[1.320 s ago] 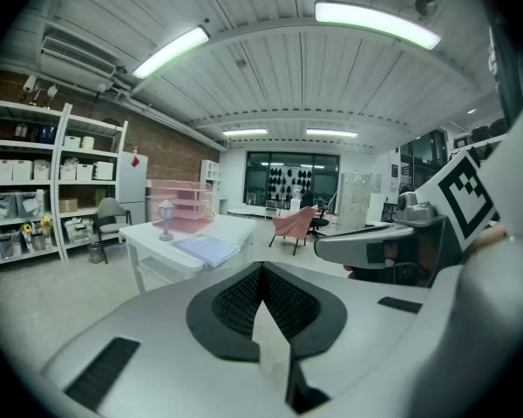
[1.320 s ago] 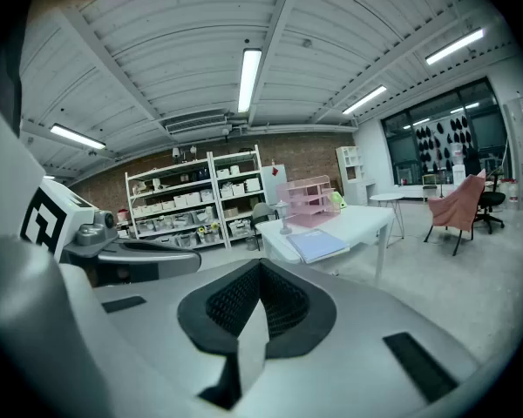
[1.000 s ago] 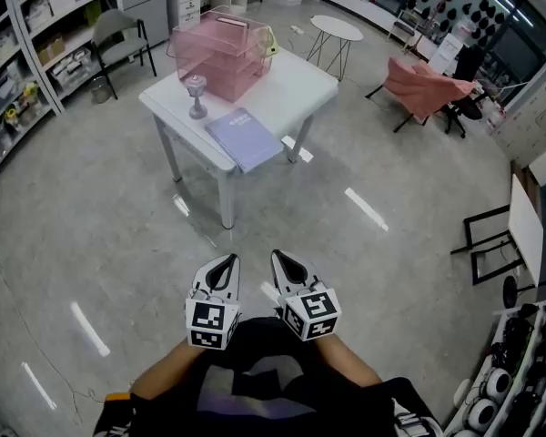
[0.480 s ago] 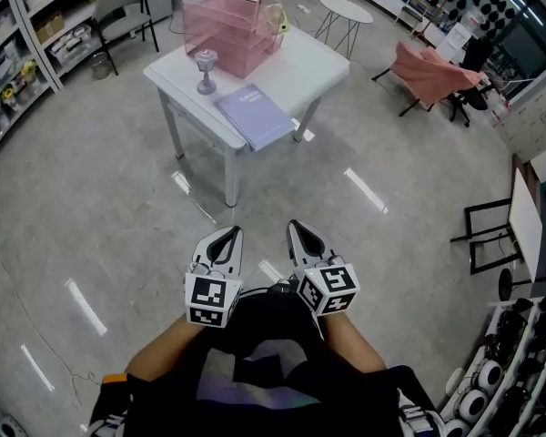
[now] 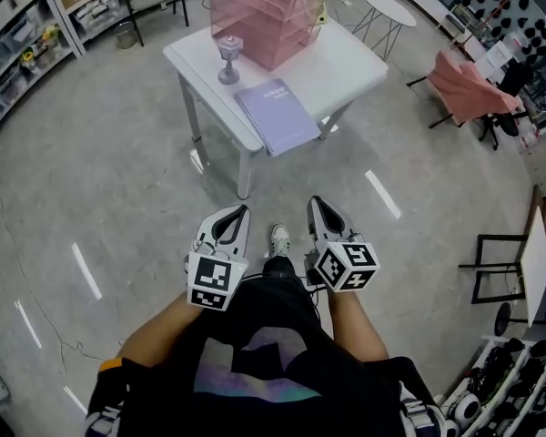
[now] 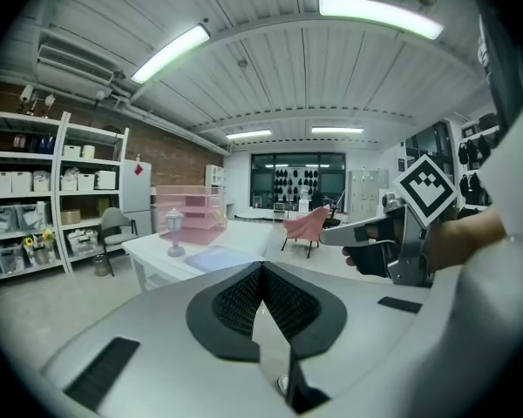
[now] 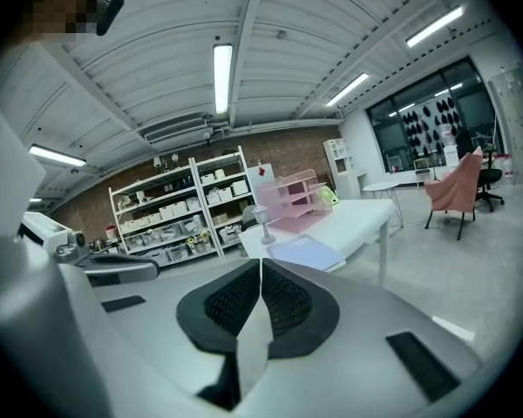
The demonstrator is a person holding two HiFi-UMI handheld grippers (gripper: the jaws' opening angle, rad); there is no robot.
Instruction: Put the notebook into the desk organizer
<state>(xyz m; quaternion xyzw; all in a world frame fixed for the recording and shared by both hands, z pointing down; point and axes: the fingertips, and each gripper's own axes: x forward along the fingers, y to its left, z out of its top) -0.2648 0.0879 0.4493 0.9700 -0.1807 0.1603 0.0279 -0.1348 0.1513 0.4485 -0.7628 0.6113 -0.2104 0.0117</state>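
Observation:
A lilac notebook (image 5: 278, 116) lies on the near corner of a white table (image 5: 346, 66), also seen as the notebook (image 6: 211, 257) and the notebook (image 7: 305, 252) in the two gripper views. Behind it stands a pink see-through desk organizer (image 5: 266, 7), the organizer (image 6: 190, 213), the organizer (image 7: 296, 201). Both grippers are held close to the person's body, well short of the table. My left gripper (image 5: 237, 213) is shut and empty. My right gripper (image 5: 317, 204) is shut and empty too.
A small grey lamp-like figure (image 5: 227, 58) stands on the table left of the notebook. Shelving (image 5: 36, 25) lines the left wall. A round side table (image 5: 389, 9) and a pink chair (image 5: 469, 87) stand behind and right of the table. A shoe (image 5: 279, 240) shows between the grippers.
The person has walked toward the table: table, notebook and organizer sit nearer and lower right in the head view. Both grippers stay shut.

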